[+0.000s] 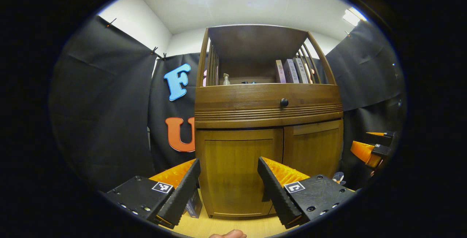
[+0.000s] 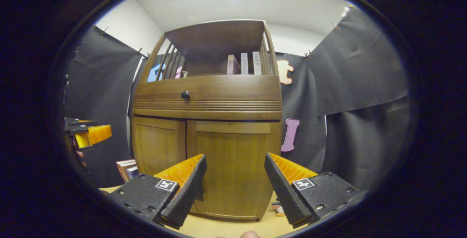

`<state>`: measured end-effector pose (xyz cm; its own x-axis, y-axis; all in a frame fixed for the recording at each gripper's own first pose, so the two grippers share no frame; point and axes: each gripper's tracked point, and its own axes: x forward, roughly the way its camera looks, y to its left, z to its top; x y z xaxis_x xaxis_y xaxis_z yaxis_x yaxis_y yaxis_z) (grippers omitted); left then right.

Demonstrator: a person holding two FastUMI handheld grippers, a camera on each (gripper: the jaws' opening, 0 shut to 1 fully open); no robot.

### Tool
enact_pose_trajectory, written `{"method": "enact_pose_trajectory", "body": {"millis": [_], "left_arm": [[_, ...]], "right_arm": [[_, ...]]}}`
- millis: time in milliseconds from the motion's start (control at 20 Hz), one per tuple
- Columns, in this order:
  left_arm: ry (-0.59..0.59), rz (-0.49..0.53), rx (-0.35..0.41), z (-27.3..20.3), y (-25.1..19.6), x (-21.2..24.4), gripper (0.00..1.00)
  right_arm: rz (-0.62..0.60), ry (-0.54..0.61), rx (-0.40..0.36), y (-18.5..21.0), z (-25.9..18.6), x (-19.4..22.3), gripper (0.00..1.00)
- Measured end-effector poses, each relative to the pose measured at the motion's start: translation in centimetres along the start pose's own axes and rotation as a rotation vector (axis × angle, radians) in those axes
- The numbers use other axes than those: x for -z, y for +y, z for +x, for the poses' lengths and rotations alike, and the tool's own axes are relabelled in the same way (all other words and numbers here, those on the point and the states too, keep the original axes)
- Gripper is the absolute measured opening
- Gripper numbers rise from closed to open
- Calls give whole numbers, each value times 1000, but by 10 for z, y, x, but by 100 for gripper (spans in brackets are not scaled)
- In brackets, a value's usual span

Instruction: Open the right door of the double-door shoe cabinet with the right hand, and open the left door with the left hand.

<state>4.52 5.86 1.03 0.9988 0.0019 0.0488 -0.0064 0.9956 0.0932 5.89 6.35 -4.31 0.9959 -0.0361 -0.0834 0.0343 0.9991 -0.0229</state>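
Shoe cabinet (image 1: 268,121) doors shut — left tool (image 1: 229,183) & right tool (image 2: 235,179) both wide, holding nothing.

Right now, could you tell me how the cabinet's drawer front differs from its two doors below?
The drawer is a wide band with a round dark knob and grooves along its lower edge. The left door and right door are upright framed panels with no knob visible. All are brown wood, and all are shut.
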Motion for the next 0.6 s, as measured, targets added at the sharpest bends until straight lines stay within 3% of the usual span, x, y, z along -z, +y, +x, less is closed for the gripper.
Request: {"method": "enact_pose_trajectory", "body": {"millis": [200,600], "left_arm": [[15,-12,-4,-1,18,11,95],[43,-9,-98,-18,66,27,95]], "right_arm": [[12,64,-38,31,21,24,100],[21,213,-91,73,59,74,99]]}}
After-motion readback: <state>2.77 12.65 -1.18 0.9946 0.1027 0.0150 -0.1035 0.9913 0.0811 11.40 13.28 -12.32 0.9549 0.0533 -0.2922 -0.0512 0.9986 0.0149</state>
